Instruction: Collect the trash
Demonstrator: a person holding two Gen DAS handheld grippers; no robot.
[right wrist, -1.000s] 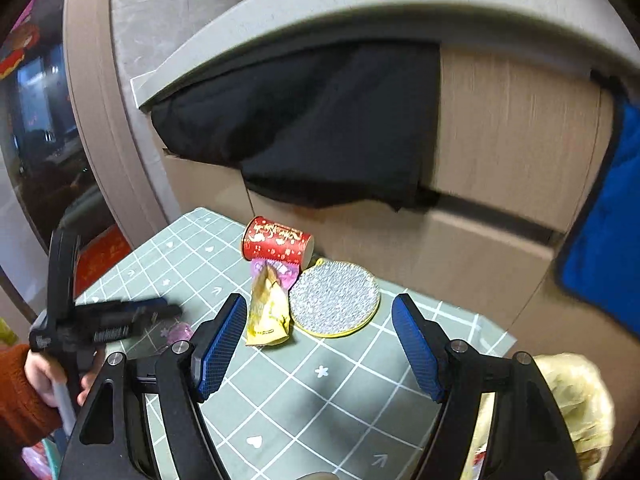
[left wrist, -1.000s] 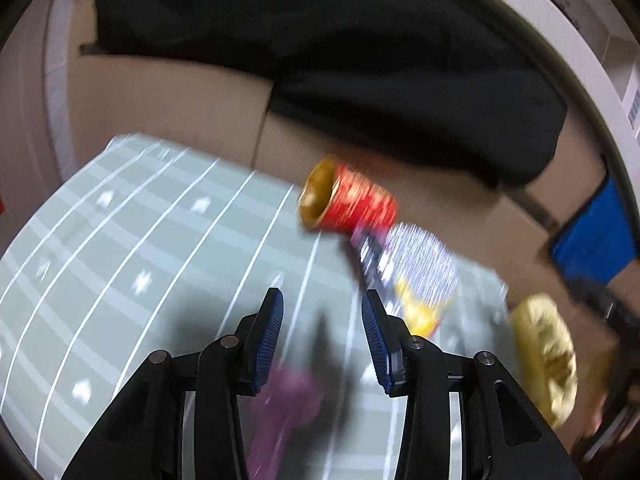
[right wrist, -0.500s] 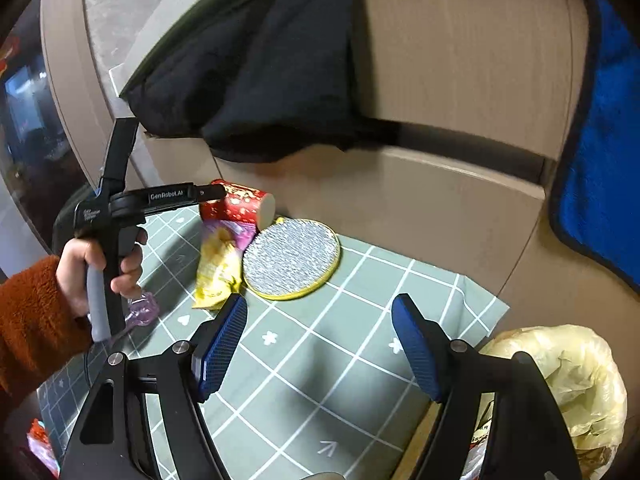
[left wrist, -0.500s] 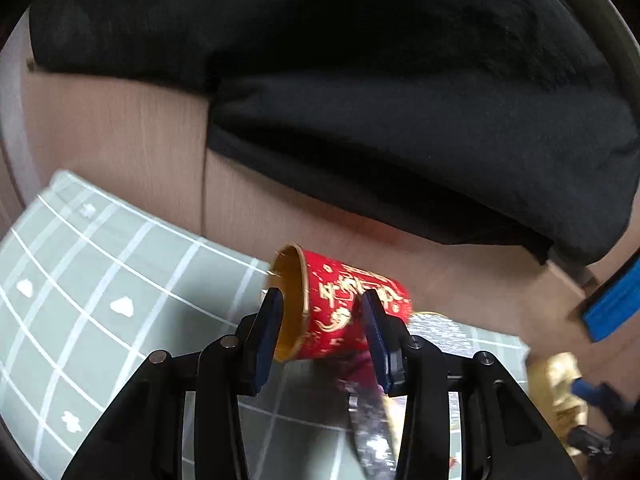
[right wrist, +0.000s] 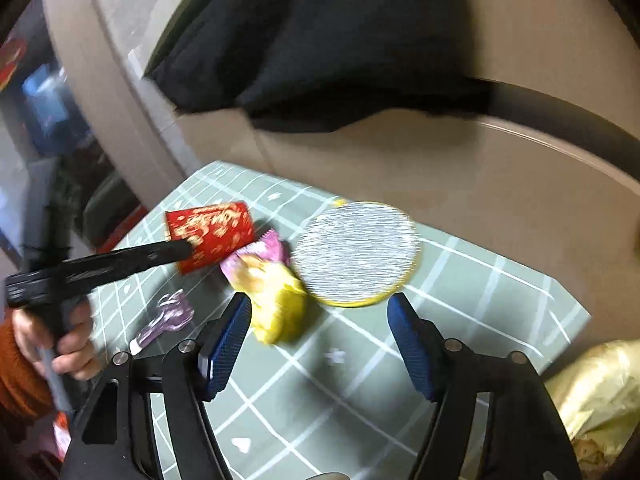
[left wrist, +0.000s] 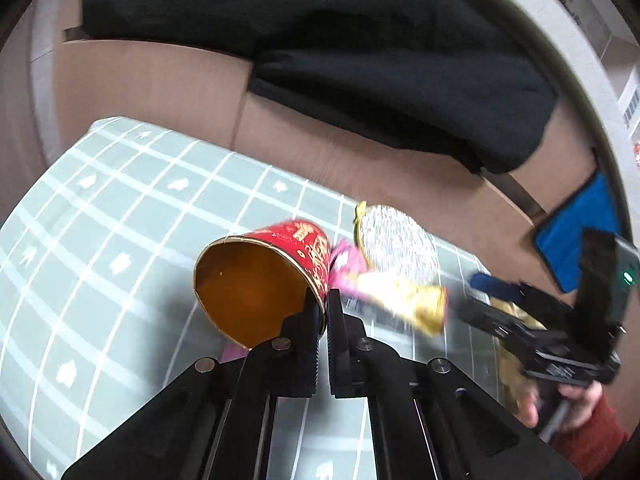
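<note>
A red paper cup with gold print (left wrist: 280, 264) is pinched by its rim in my left gripper (left wrist: 325, 304), which is shut on it and holds it tilted over the green checked tablecloth (left wrist: 120, 208). The cup also shows in the right wrist view (right wrist: 212, 236). A yellow and pink snack wrapper (right wrist: 276, 300) lies beside a round silver lid with a gold rim (right wrist: 356, 252). My right gripper (right wrist: 320, 340) is open and empty, just in front of the wrapper and the lid.
A purple plastic piece (right wrist: 166, 318) lies on the cloth at the left. A yellow plastic bag (right wrist: 596, 392) sits off the table's right corner. Black fabric (left wrist: 360, 48) hangs over the wooden furniture behind the table. A blue cloth (left wrist: 580, 232) hangs at the right.
My left gripper has closed on the rim of the red cup and lifted it off the cloth. My right gripper has moved in toward the wrapper and the lid, still open.
</note>
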